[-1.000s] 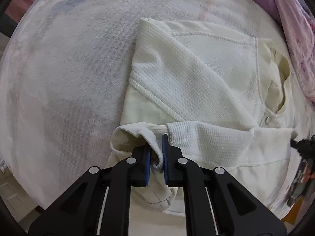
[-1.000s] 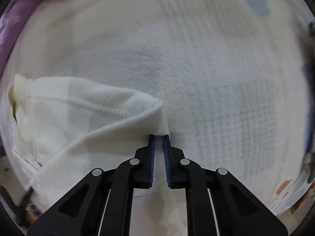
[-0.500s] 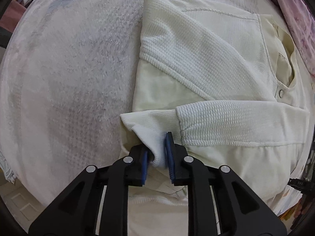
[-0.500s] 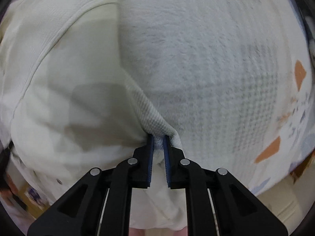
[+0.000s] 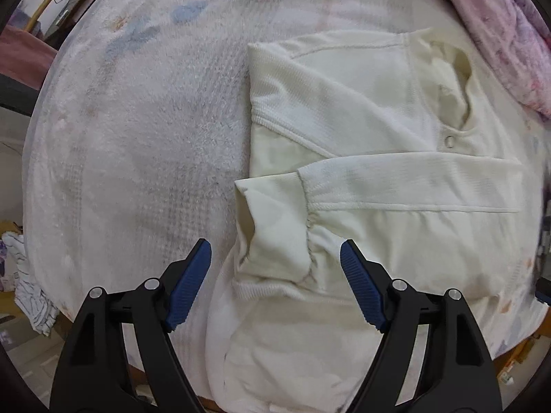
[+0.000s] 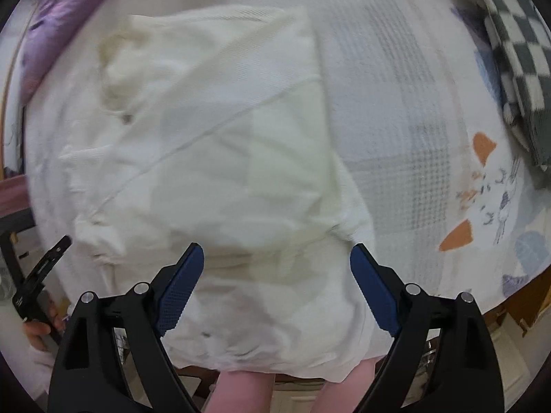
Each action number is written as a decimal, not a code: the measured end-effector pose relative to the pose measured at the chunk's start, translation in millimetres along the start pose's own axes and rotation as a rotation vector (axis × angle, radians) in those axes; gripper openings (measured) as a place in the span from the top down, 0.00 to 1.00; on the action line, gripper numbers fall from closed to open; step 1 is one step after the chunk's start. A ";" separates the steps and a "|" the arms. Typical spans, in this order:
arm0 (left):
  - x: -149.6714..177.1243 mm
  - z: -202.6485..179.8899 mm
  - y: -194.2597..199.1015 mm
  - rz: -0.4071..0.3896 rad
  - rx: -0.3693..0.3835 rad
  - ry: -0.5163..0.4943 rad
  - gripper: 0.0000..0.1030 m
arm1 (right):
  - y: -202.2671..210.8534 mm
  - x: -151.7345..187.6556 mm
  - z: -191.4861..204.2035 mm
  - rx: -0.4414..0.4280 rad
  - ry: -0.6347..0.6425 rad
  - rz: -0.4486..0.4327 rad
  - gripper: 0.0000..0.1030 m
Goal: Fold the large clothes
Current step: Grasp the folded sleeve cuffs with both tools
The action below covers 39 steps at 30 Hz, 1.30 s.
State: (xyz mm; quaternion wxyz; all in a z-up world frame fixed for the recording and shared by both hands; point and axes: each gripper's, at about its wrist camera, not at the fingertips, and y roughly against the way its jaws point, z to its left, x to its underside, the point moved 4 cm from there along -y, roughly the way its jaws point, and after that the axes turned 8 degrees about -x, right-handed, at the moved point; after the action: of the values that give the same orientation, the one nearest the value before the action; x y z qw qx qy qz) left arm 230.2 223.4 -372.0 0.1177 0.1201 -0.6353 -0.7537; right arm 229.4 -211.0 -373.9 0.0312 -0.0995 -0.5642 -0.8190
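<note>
A cream waffle-knit top (image 5: pixel 361 110) lay flat on the bed, partly folded. One sleeve (image 5: pixel 406 182) was laid straight across its chest, the ribbed cuff (image 5: pixel 272 227) reaching just past the folded side edge and drooping open. The other sleeve crossed diagonally above it. The neckline (image 5: pixel 454 86) gaped open, with a snap button (image 5: pixel 449 141) just below it. The hem hung over the bed's near edge.

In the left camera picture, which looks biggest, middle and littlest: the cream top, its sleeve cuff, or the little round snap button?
Biggest to smallest, as they look in the left wrist view:
1. cream top
2. sleeve cuff; it lies nearer the camera, so it looks a bit enlarged
3. snap button
</note>
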 end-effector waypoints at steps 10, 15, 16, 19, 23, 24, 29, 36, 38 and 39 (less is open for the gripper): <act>-17.7 8.2 34.7 -0.037 0.073 -0.027 0.24 | 46.5 -6.2 46.3 0.023 0.010 -0.116 0.19; -52.1 13.1 32.2 -0.046 0.107 -0.025 0.24 | 61.7 -25.9 53.0 0.046 0.004 -0.158 0.19; -59.2 13.1 29.6 -0.041 0.110 -0.024 0.24 | 62.5 -34.4 52.6 0.054 -0.001 -0.160 0.19; -85.3 13.5 19.8 -0.026 0.114 -0.005 0.24 | 63.5 -55.0 50.8 0.058 -0.005 -0.166 0.19; -123.2 16.0 2.5 0.004 0.193 0.056 0.20 | 55.0 -85.4 48.5 0.085 0.005 -0.145 0.19; -134.8 16.7 -9.3 0.033 0.181 0.069 0.20 | 52.4 -91.4 47.8 0.088 0.008 -0.139 0.19; -176.4 13.1 -55.2 0.110 0.144 0.077 0.21 | 28.9 -131.8 34.3 0.089 -0.008 -0.086 0.19; -207.0 -5.3 -113.7 0.174 0.077 0.034 0.58 | -5.3 -189.0 8.7 0.062 -0.073 -0.016 0.19; -208.7 -8.8 -109.7 0.142 0.074 0.013 0.76 | -15.1 -204.7 1.0 0.049 -0.091 -0.003 0.19; -209.5 -9.2 -104.9 0.124 0.071 0.008 0.87 | -22.1 -213.8 -4.1 0.039 -0.103 0.010 0.19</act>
State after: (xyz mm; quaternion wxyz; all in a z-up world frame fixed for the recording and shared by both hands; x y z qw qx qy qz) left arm 428.3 301.3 -470.3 0.1624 0.0876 -0.6675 -0.7214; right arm 434.4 -220.0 -438.0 0.0080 -0.1438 -0.5805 -0.8014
